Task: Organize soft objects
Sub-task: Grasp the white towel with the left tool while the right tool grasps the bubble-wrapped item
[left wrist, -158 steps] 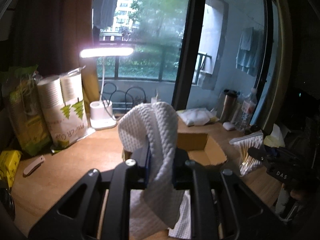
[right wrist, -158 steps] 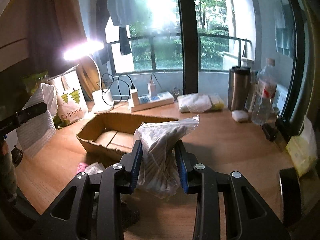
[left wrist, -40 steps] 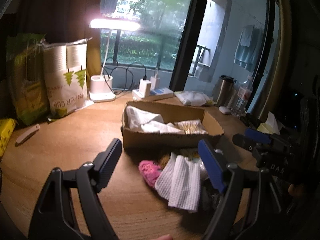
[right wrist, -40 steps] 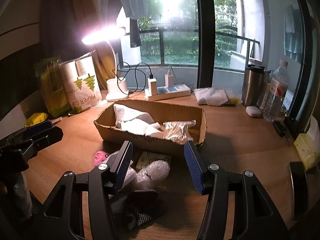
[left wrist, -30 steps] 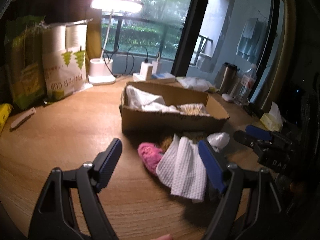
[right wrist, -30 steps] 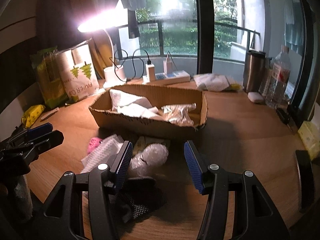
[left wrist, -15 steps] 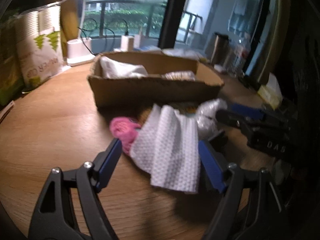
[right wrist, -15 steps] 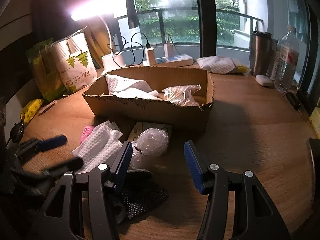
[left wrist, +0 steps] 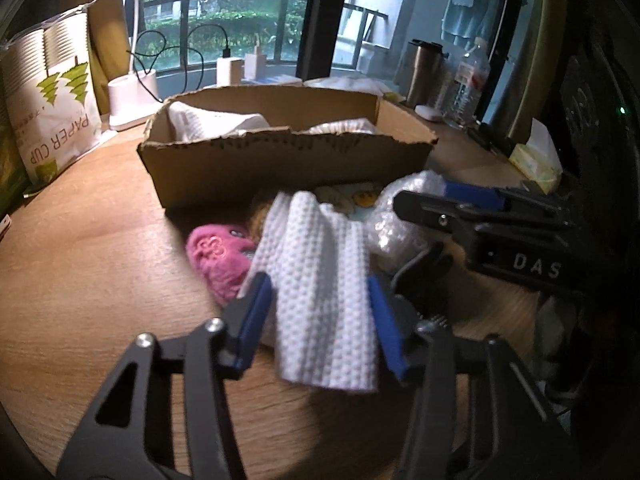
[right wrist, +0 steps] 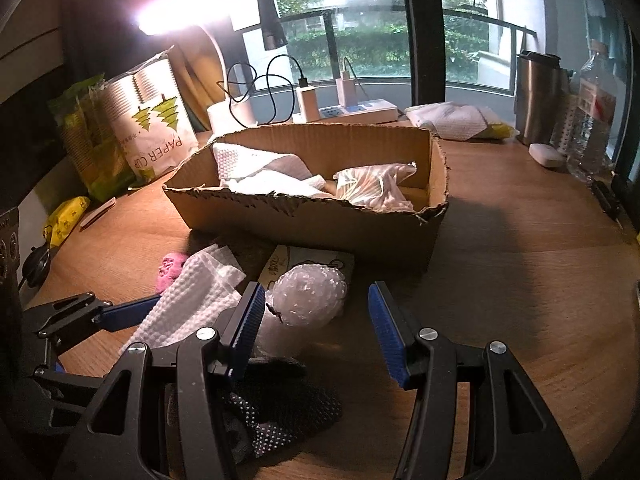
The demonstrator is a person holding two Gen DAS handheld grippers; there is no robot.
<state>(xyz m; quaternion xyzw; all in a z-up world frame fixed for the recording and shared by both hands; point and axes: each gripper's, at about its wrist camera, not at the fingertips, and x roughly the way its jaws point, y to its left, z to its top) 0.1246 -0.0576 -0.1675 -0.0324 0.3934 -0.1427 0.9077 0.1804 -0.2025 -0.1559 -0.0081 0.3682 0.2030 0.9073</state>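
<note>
Nearest the left wrist camera, the left hand-held gripper (left wrist: 320, 322) has its blue pads on either side of a white waffle-textured cloth (left wrist: 324, 292) that lies on the wooden desk (left wrist: 80, 280); its jaws are closing around the cloth, and whether the pads already press on it cannot be told. Beside the cloth, on its left, sits a pink plush item (left wrist: 218, 254). Nearest the right wrist camera, the right hand-held gripper (right wrist: 316, 326) stands partly open with nothing between its pads, just above a black dotted glove (right wrist: 280, 412) and close to a ball of bubble wrap (right wrist: 310, 294). That ball rests on a flat printed packet (right wrist: 316, 258) lying against the front of the box. Behind this pile stands an open cardboard box (right wrist: 312, 220) with a torn front edge, holding white cloths (right wrist: 264, 172) on the left and a clear bag of cotton swabs (right wrist: 376, 190) on the right. Farther back are a pack of paper cups (right wrist: 154, 120), a lit desk lamp (right wrist: 176, 16), a power strip (right wrist: 352, 112) with chargers, a steel tumbler (right wrist: 538, 98), a water bottle (right wrist: 592, 120) and a large window.
</note>
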